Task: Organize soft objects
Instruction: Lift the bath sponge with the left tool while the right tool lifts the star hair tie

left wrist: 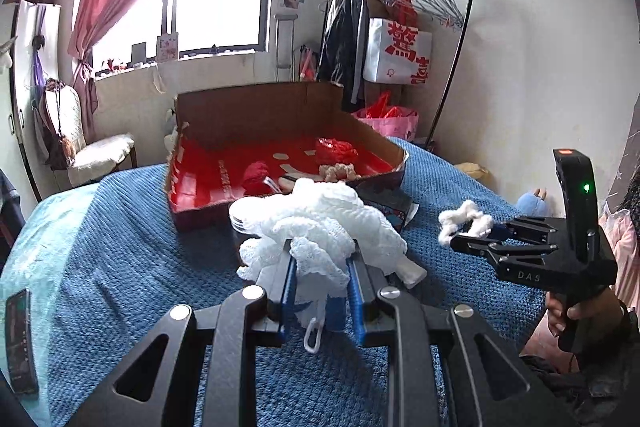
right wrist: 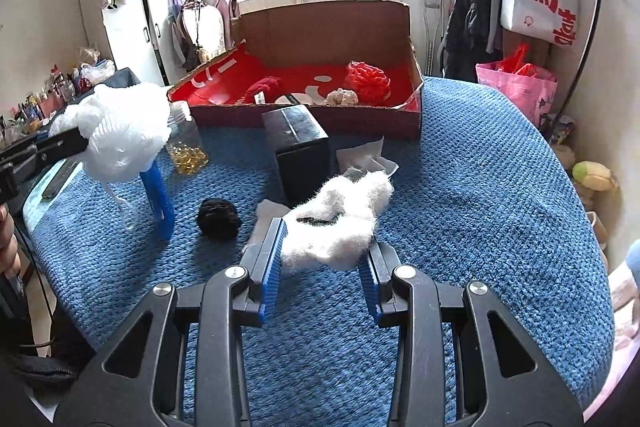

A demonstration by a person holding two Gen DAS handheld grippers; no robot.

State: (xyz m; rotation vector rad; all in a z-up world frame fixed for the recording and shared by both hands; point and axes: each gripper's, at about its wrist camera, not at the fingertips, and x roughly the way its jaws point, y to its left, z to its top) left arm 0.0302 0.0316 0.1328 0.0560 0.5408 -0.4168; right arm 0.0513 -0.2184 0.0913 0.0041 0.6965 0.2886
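Note:
My left gripper (left wrist: pixel 320 261) is shut on a white mesh bath pouf (left wrist: pixel 320 223), held above the blue bedspread (left wrist: pixel 120 247); the pouf's loop hangs between the fingers. My right gripper (right wrist: pixel 326 247) is shut on a white fluffy scrunchie (right wrist: pixel 340 223). In the left wrist view the right gripper (left wrist: pixel 460 237) sits to the right with the scrunchie (left wrist: pixel 464 223) at its tips. The right wrist view shows the left gripper (right wrist: pixel 116 163) with the pouf (right wrist: pixel 120 131) at far left. Ahead lies an open cardboard box (right wrist: pixel 320 27) with a red inside, holding a red pouf (right wrist: pixel 368 81), a dark red knit piece (right wrist: pixel 264 87) and a beige fluffy thing (right wrist: pixel 342 97).
On the bedspread stand a black box (right wrist: pixel 300 147) and a jar of yellow capsules (right wrist: pixel 186 143). A black scrunchie (right wrist: pixel 218 217) and white packets (right wrist: pixel 364 155) lie near them. A phone (left wrist: pixel 18 339) lies at the left bed edge. A clothes rack (left wrist: pixel 400 27) stands behind.

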